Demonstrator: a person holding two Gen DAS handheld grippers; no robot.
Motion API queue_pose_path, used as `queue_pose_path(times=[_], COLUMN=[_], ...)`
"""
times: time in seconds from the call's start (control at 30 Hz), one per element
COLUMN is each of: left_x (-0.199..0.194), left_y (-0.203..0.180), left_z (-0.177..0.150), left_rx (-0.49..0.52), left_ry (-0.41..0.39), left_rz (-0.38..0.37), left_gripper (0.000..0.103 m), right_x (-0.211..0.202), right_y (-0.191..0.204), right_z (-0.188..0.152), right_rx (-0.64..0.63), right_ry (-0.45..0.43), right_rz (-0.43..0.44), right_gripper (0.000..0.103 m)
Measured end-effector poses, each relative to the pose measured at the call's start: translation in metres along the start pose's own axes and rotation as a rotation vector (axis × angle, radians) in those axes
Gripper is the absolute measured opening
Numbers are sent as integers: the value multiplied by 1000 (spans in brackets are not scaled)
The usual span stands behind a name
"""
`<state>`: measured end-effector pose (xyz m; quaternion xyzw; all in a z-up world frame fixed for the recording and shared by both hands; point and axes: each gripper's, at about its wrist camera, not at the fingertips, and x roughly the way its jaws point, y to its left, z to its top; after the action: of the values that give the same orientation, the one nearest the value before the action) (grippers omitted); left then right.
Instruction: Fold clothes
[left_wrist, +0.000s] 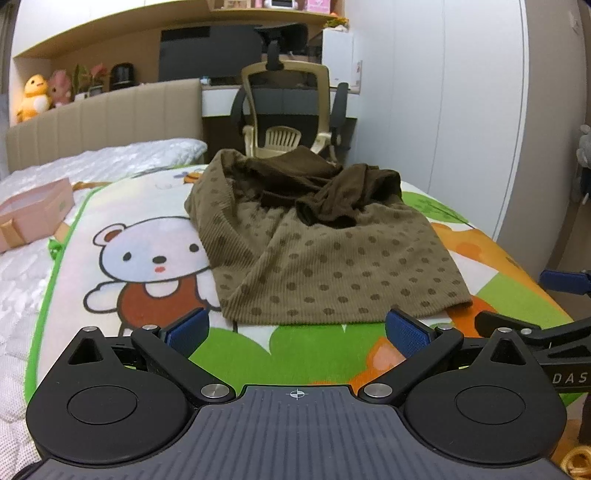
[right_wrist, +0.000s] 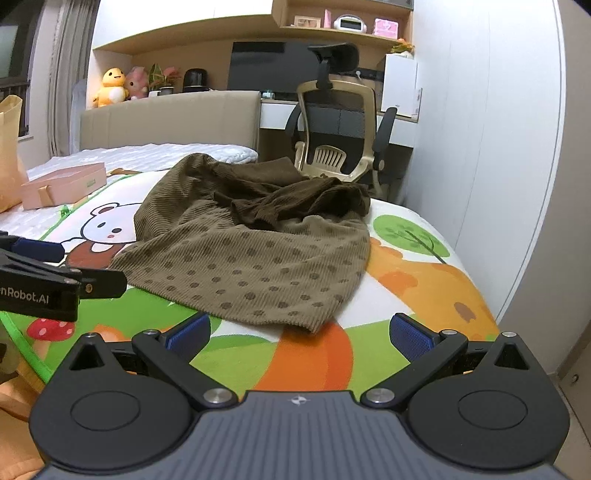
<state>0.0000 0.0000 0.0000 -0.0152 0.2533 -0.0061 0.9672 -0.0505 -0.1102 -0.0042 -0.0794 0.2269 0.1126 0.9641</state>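
Lying beyond both spread fingers (left_wrist: 188, 329): crumpled garment (left_wrist: 325, 258).

Garment (left_wrist: 325, 266) is matt ribbed corduroy-like cloth, dotted, darker at its bunched top; printed blanket (left_wrist: 147, 229) soft, matt fabric; mattress cover (left_wrist: 22, 295) quilted, textured; left gripper (left_wrist: 295, 330) matt black plastic with knurled blue pads (left_wrist: 410, 334).

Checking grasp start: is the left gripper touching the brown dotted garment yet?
Apart. The left wrist view shows the left gripper open, printed mat visible between its pads and the garment hem.
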Motion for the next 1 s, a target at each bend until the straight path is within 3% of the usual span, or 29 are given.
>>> queue_pose_path(times=[0.2,0.67,1.0], left_x=[2,8,9], left_y=[0,-1,-1], left_z=[-1,-2,-3], left_rx=[3,11,16], left_ry=[27,90,91], left_rz=[-3,-9,-9], left_gripper=[103,103,103], right_x=[1,4,10], right_y=[-4,-8,-12], right_z=[1,-2,-3], right_rx=[72,94,126], right_ry=[30,38,62], right_rz=[9,24,26], right_gripper=[103,103,103])
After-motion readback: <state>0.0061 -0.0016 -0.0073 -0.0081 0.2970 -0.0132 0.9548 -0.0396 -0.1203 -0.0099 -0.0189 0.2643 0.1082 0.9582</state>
